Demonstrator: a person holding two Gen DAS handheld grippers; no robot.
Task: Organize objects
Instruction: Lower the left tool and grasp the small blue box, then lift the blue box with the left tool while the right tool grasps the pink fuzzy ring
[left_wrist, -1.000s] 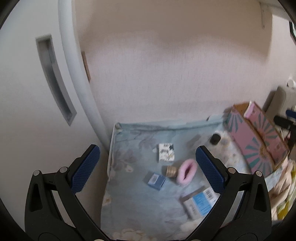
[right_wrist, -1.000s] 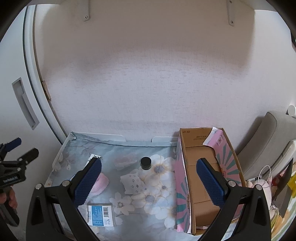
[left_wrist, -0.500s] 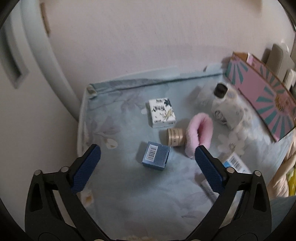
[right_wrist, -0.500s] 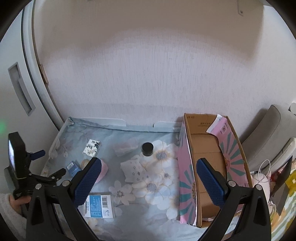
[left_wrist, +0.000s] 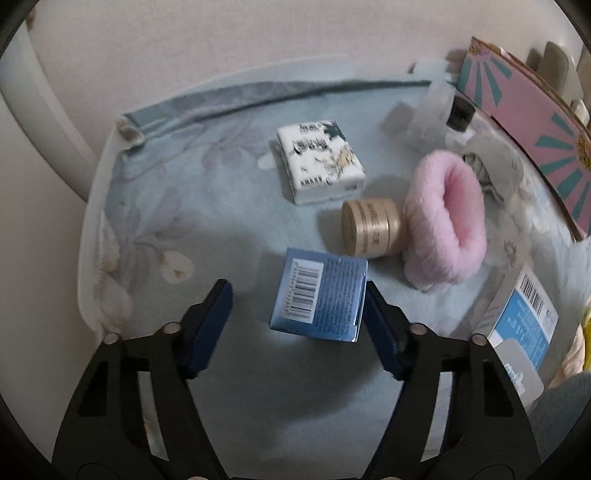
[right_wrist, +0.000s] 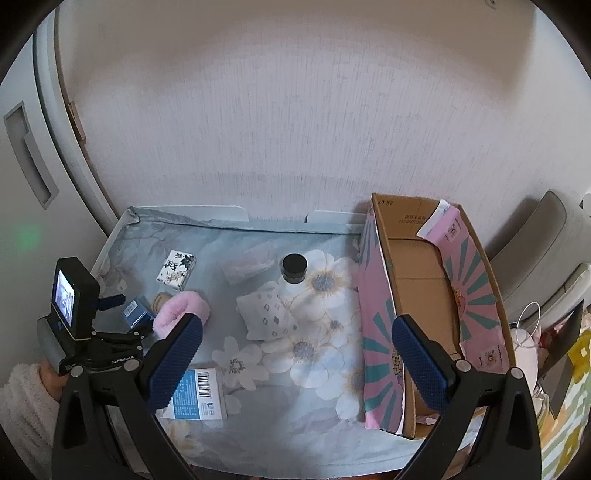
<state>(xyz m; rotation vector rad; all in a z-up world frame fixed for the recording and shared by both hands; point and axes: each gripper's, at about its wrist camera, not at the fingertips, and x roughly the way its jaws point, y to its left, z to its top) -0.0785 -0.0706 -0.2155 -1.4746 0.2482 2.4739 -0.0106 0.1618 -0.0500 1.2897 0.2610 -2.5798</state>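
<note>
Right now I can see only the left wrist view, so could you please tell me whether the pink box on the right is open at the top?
Observer: Yes, the pink box is open on top, and the part of its brown floor that I can see is bare.
Operator: Thank you. Where is the right gripper?
Observer: The right gripper hangs open above the flowered cloth, just left of the box, and it holds nothing.
</note>
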